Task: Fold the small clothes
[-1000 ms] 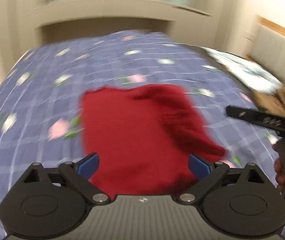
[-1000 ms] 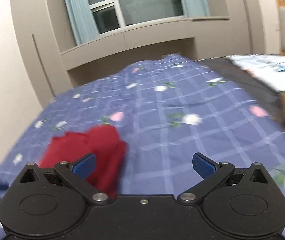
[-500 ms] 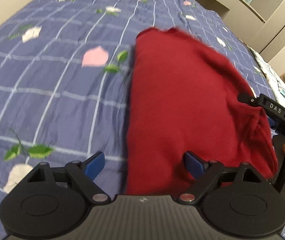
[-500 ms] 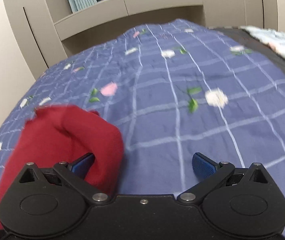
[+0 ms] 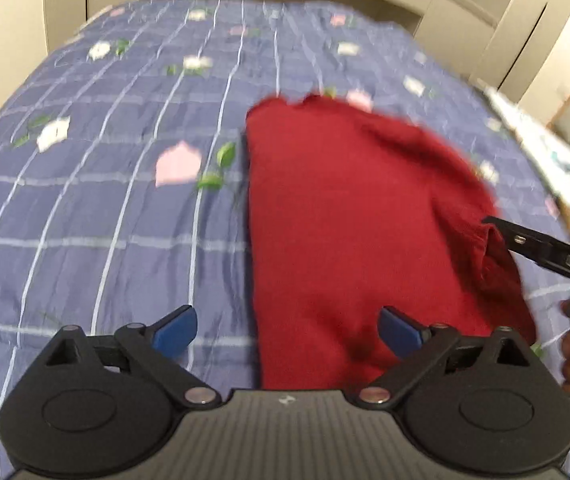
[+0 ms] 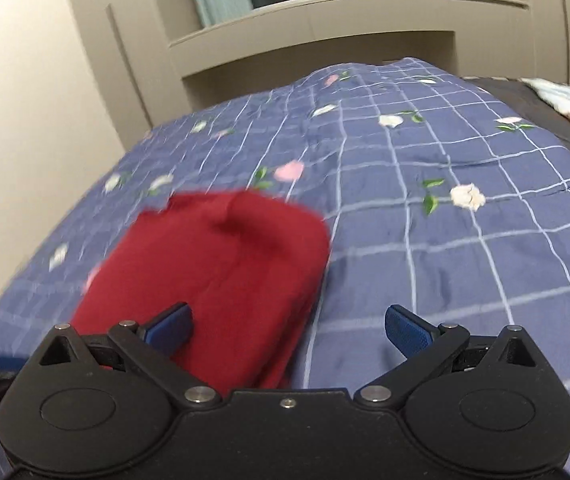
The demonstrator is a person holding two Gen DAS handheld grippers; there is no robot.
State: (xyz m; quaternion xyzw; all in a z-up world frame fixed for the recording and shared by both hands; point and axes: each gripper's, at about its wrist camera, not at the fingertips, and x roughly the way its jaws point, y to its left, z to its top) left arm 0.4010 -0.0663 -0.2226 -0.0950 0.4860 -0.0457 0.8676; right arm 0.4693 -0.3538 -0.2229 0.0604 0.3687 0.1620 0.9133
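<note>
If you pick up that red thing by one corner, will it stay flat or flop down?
The red garment would probably flop: it is soft cloth with a rounded, sagging fold. It likely grips the blue checked bedsheet rather than sliding. It looks light and unbreakable.

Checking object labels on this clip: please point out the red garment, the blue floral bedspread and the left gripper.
red garment (image 5: 345, 220): left wrist view, middle of the folded cloth.
blue floral bedspread (image 6: 465, 264): right wrist view, bare checked patch.
left gripper (image 5: 287, 330): left wrist view, midway between its open blue fingertips.
</note>
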